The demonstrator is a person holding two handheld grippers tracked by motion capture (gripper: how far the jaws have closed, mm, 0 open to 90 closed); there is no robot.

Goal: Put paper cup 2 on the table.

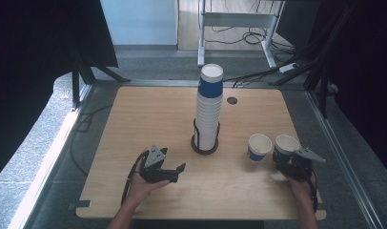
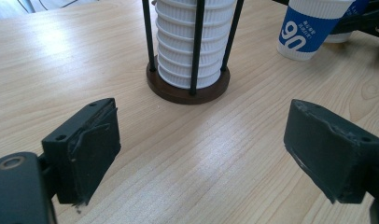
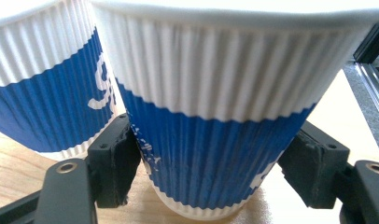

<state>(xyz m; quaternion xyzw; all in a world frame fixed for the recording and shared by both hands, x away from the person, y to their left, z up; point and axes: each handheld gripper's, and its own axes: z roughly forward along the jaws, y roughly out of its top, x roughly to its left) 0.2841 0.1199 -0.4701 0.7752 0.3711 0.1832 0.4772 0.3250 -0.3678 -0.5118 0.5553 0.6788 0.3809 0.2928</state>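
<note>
A wooden table (image 1: 134, 119) is carrying a tall stack of ribbed paper cups (image 1: 209, 109), standing upright in a black wire holder (image 1: 204, 143) with a round brown base; this stack serves as the landmark. To the right of the stack and slightly nearer the person, two separate blue-and-white cups are standing side by side, apparently just touching. The farther right of the two, the gripped cup (image 1: 285, 148), is sitting upright between the jaws of the right gripper (image 1: 289, 164), which are closing on its lower blue band from both sides, as the right gripper view (image 3: 211, 140) is showing. The free cup (image 1: 259, 147) is standing between the gripped cup and the stack. The left gripper (image 1: 175, 172) is resting to the near left of the stack, well apart from it, its jaws standing apart with only bare tabletop between them; the left gripper view is looking toward the holder's base (image 2: 187, 88).
</note>
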